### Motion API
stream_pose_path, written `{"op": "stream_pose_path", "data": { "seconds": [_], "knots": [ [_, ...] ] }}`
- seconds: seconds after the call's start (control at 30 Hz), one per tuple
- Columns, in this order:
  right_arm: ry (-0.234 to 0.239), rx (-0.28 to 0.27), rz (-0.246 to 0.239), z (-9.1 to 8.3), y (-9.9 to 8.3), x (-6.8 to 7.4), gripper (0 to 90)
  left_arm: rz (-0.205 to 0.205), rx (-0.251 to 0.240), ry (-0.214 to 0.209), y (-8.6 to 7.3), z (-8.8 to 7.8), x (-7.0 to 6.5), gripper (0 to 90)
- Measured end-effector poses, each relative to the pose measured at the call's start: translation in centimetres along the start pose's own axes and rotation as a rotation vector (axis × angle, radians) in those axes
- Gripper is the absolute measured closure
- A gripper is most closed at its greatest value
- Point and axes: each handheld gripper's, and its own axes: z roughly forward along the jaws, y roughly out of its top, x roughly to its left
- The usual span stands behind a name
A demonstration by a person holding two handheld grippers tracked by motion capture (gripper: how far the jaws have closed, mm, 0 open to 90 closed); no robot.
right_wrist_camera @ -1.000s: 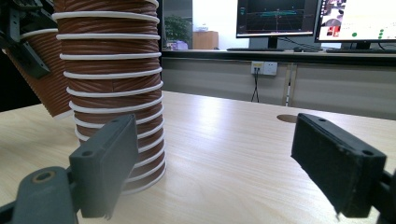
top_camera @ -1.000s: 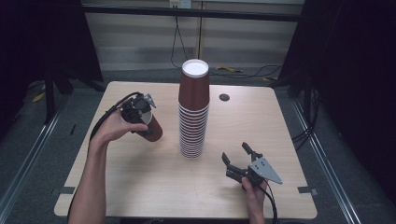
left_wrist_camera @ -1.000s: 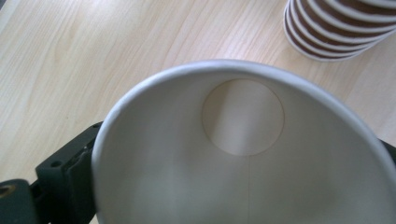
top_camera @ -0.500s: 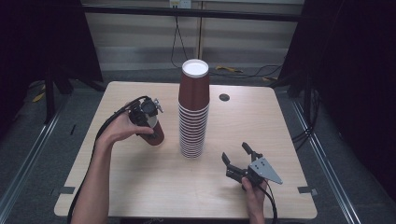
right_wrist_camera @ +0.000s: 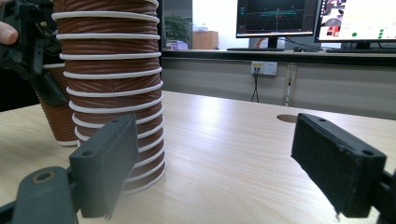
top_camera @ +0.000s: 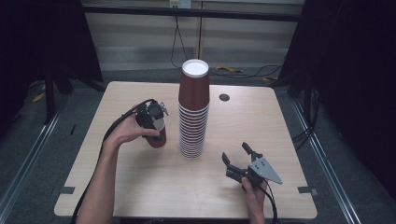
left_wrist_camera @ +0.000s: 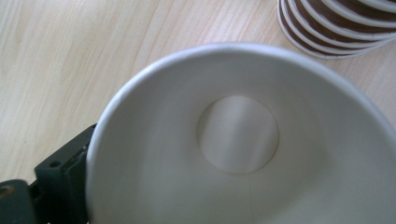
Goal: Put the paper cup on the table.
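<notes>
With the left gripper (top_camera: pixel 156 122) clamped on the cup's (top_camera: pixel 158 136) rim, set the cup flat just left of the stack (top_camera: pixel 193 116) before releasing; the right gripper (top_camera: pixel 238 161) waits open.

Even overhead light falls on the pale wooden table (top_camera: pixel 140 186) in the high view, while the room around it sinks into near black at the left and right edges. The stack of brown paper cups (top_camera: pixel 193 116) throws only a faint, short shadow. That picture is soft and low in detail. In the left gripper view the white inside of the paper cup (left_wrist_camera: pixel 238 135) is bright, slightly blurred and too close for sharp focus. In the right gripper view the monitors (right_wrist_camera: pixel 280 18) glow brightly and the near black jaws are blurred.
</notes>
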Motion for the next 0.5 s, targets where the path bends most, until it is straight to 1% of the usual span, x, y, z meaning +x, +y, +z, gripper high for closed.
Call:
{"op": "stream_pose_path", "data": {
  "seconds": [0.03,0.07,0.1,0.13,0.2,0.23,0.27,0.3,0.33,0.37,0.4,0.43,0.5],
  "knots": [
    [0.000,0.000,0.000,0.00,0.00,0.00,14.6,0.005,-0.006,-0.006,0.04,0.25,0.02,3.3],
    [0.000,0.000,0.000,0.00,0.00,0.00,14.5,-0.005,0.000,-0.004,0.07,0.33,-0.06,2.6],
    [0.000,0.000,0.000,0.00,0.00,0.00,14.5,-0.004,-0.023,-0.013,-0.04,0.52,0.05,2.2],
    [0.000,0.000,-0.001,0.00,0.00,-0.01,14.6,-0.004,-0.023,-0.013,-0.04,0.52,0.05,2.2],
    [0.000,0.000,-0.001,0.00,0.00,-0.01,14.6,-0.021,-0.035,-0.018,-0.16,0.53,0.12,2.2],
    [0.000,0.000,-0.001,0.00,0.00,-0.01,14.6,-0.017,-0.035,-0.027,-0.20,0.49,0.19,2.3],
    [0.000,0.000,0.000,0.00,0.00,0.00,14.5,-0.021,-0.048,-0.025,-0.30,0.52,0.17,2.3],
    [0.000,0.000,-0.001,0.00,0.00,-0.01,14.6,-0.033,-0.064,-0.035,-0.45,0.67,0.18,2.2],
    [0.000,0.000,0.000,0.00,0.00,0.00,14.6,-0.034,-0.062,-0.044,-0.50,0.69,0.24,2.0],
    [0.000,0.000,0.000,0.00,0.00,0.00,14.6,-0.034,-0.062,-0.044,-0.50,0.69,0.24,2.4],
    [0.000,0.000,0.000,0.00,0.00,0.00,14.5,-0.027,-0.061,-0.052,-0.53,0.73,0.31,2.4],
    [0.000,0.000,0.000,0.00,0.00,0.00,14.5,-0.038,-0.070,-0.043,-0.60,0.74,0.25,2.1],
    [0.000,0.000,0.000,0.00,0.00,0.00,14.5,-0.038,-0.091,-0.047,-0.77,0.76,0.28,2.0]
  ]
}}
